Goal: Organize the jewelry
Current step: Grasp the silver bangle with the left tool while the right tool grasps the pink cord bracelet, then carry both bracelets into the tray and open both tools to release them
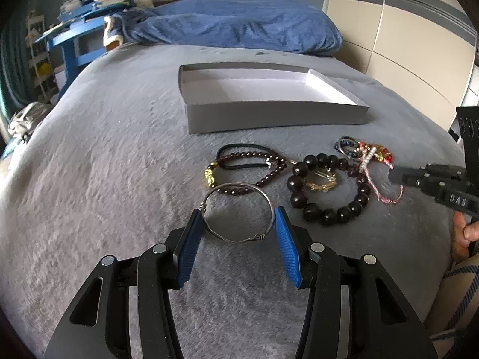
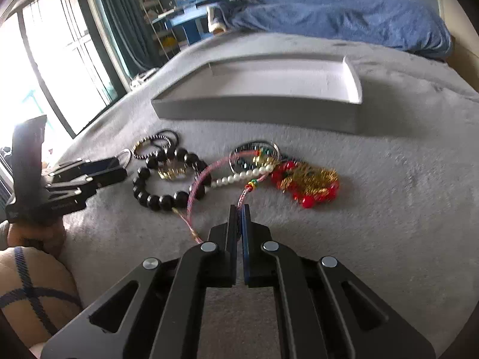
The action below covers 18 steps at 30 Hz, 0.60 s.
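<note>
My left gripper (image 1: 238,211) is shut on a silver wire bangle (image 1: 233,240), its blue pads pressing both sides of the ring on the grey blanket. My right gripper (image 2: 240,208) is shut on the end of a pink braided cord bracelet (image 2: 194,188). Beyond lie a black big-bead bracelet (image 1: 299,200), a dark red bead bracelet (image 1: 260,179), a black hair tie (image 1: 239,148), a gold piece (image 1: 320,184), a pearl string (image 2: 239,178) and a red-and-gold piece (image 2: 308,185). In the left wrist view the right gripper (image 1: 395,176) enters from the right.
An open, shallow grey box (image 1: 269,113) sits just behind the jewelry, with nothing in it. A blue pillow (image 1: 239,24) lies at the head of the bed. A blue table (image 1: 69,39) and a window (image 2: 60,59) are off to the left.
</note>
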Tool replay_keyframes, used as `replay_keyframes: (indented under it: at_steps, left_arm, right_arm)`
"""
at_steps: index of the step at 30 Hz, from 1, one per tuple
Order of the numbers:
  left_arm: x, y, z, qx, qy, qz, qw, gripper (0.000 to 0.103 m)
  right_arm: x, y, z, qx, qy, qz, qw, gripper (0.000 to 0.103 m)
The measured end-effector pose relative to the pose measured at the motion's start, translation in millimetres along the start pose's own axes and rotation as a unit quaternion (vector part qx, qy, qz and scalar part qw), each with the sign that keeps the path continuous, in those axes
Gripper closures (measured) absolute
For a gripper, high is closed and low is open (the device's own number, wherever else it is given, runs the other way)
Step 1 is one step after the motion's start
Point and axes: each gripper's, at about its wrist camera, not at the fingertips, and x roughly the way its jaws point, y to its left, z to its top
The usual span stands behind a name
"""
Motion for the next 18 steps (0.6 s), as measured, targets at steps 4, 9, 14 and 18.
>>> replay_keyframes:
  at_steps: [4, 9, 14, 18]
  left_arm:
    - [-1, -3, 5, 0.011, -0.003, -0.001, 0.9999, 0.053]
    - [-3, -4, 20, 0.011, -0.013, -0.006, 0.9998, 0.053]
    - [-4, -5, 40, 0.018, -0.026, -0.009, 0.9995, 0.053]
    - [-3, -7, 60, 0.027, -0.035, -0.01, 0.999, 0.053]
  right_arm:
    - [-22, -3, 12, 0.01, -0.04, 0.001, 0.999, 0.101]
    - [-49, -9, 37, 0.016, -0.086, 0.0, 0.996, 0.101]
    - [-69, -13, 60, 0.017, -0.116, 0.001, 0.993, 0.101]
    - [-70, -18, 75, 0.014, -0.123, -0.006, 0.992, 0.101]
